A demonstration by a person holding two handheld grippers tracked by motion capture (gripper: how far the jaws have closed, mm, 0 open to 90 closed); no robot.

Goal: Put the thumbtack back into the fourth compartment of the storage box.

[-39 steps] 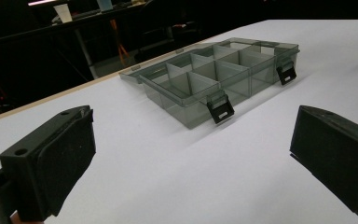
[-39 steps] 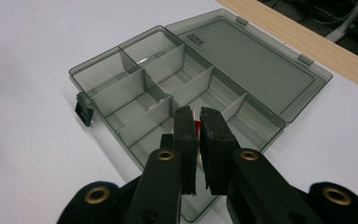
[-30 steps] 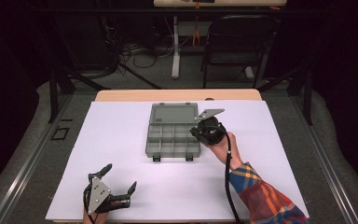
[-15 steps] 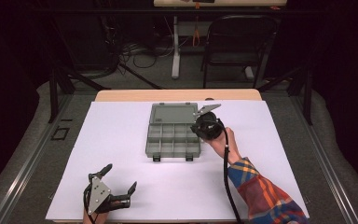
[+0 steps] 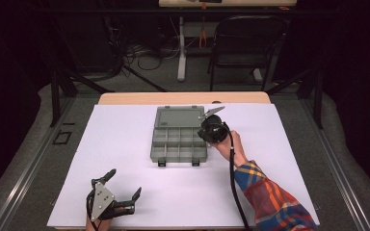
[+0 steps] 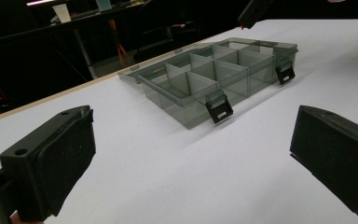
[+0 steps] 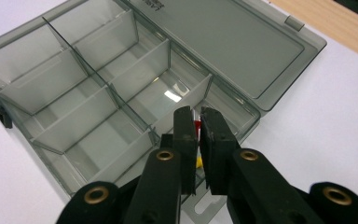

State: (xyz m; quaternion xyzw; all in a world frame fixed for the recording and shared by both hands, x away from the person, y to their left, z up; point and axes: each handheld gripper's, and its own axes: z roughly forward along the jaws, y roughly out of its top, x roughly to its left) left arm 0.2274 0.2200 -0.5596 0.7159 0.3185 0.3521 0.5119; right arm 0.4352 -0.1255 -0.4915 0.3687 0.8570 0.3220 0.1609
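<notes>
Hovering over the near right corner of the open box [image 5: 179,139], the right gripper [image 7: 197,122] has its fingers nearly shut on a small red piece [image 7: 197,127], with a bit of yellow showing lower between them; what the piece is cannot be told. The box lies mid-desk on the white sheet [image 5: 279,144], its lid [image 7: 242,51] folded flat at the far side, its compartments looking empty. The likeliest slip, in my judgement, is a drop on the wrong side of a divider [image 7: 186,105] or onto the rim: the fingers stand right above the thin wall at the box's edge, so a small piece let go here could bounce out onto the sheet. A nudge of the light box by the fingers could also shift it, since nothing holds it. The left gripper [image 5: 118,195] rests near the front edge of the desk [image 5: 125,98], well apart from the box, fingers wide open and empty. Two latches [image 6: 219,108] hang on the front wall, clear of the drop. Nothing else stands between the fingers and the compartments.
</notes>
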